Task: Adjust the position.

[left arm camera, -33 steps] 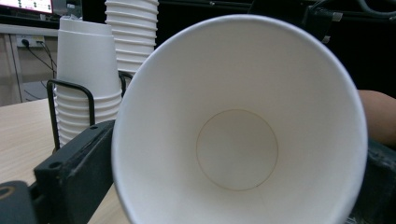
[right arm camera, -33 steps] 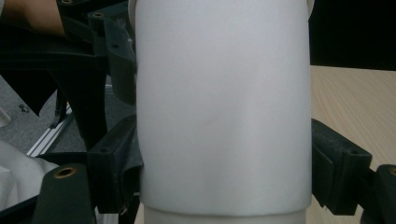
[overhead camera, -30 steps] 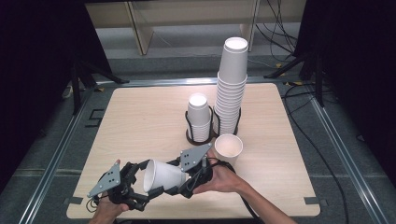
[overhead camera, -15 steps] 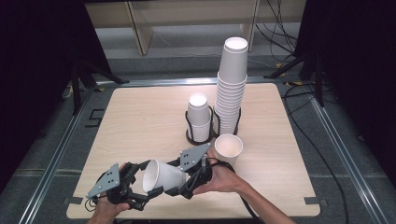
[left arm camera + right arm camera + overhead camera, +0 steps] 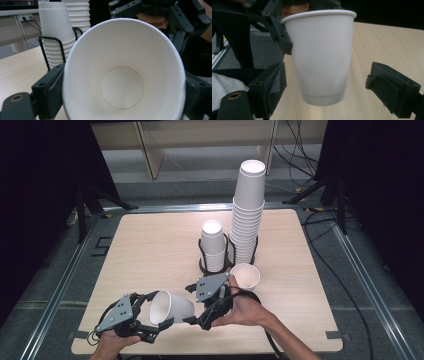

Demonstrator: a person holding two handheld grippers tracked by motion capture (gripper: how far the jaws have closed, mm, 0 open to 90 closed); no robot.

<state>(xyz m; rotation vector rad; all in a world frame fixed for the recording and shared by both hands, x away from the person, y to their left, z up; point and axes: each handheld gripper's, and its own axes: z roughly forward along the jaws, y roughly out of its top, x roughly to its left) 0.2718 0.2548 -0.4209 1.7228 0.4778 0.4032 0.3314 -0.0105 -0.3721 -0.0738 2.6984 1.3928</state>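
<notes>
My left claw [image 5: 159,319], its jaws just closed, clenches the paper cup [image 5: 171,307] on its side at the bench's [image 5: 150,250] six o'clock, while my right claw [image 5: 194,319] gapes released around its base.

I see a pale wood surface [image 5: 150,245] with rounded corners, stretching away beyond the fingers. It sits inside a metal rail frame [image 5: 75,265] on a grey floor [image 5: 180,172]. Farther off, past the far edge, a light wooden shelf [image 5: 200,135] stands against the back. Black curtains [image 5: 45,180] close off both sides, and tripod legs [image 5: 100,200] stand at each far corner. Cables [image 5: 300,145] trail over the floor at the right. Light falls evenly from above.
</notes>
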